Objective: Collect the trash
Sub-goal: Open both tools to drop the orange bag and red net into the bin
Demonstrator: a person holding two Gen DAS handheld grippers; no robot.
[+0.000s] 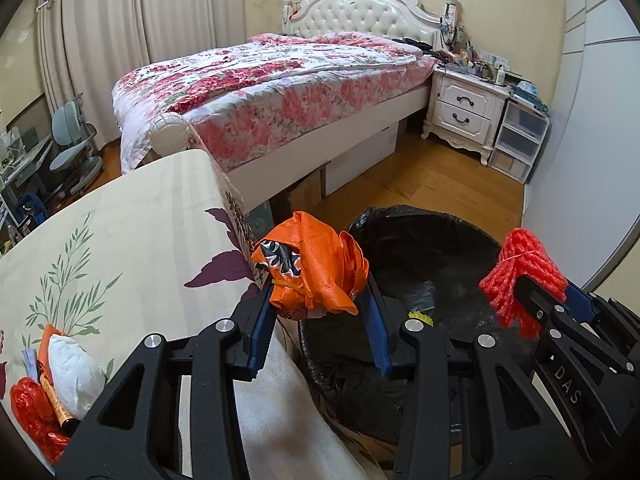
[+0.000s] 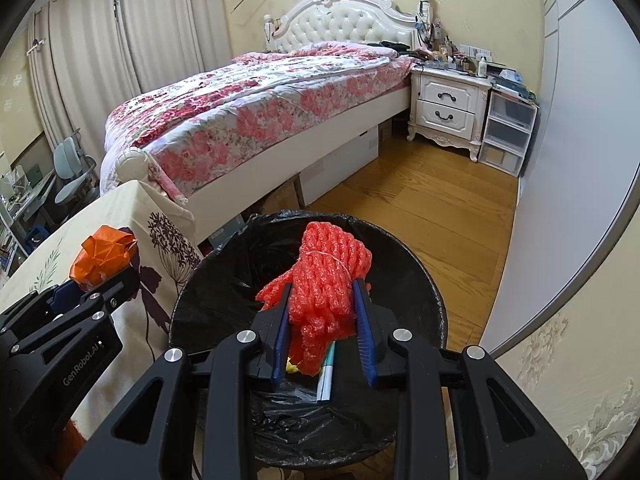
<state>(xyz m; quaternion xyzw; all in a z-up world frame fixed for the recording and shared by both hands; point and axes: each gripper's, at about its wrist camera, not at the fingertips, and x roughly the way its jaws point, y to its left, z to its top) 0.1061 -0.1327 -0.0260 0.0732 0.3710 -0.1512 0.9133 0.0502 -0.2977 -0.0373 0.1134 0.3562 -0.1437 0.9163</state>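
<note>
My left gripper (image 1: 318, 284) is shut on a crumpled orange plastic bag (image 1: 320, 260), held at the table's edge beside the bin's rim; the orange bag (image 2: 102, 254) shows at the left of the right wrist view too. My right gripper (image 2: 322, 290) is shut on a bundle of red foam netting (image 2: 326, 280), hanging over the open mouth of the bin (image 2: 416, 280). The same netting (image 1: 520, 272) appears at the right of the left wrist view. The black-lined bin (image 1: 448, 236) holds some scraps, among them a pen-like item (image 2: 326, 376) and a yellow bit (image 1: 420, 316).
A table with a floral cloth (image 1: 120, 240) stands left of the bin. On its near corner lie a white wad (image 1: 74, 368), red plastic (image 1: 32, 412) and other litter. Beyond are a bed (image 1: 280, 92), a nightstand (image 1: 464, 108), plastic drawers (image 1: 520, 136) and wooden floor (image 2: 440, 208).
</note>
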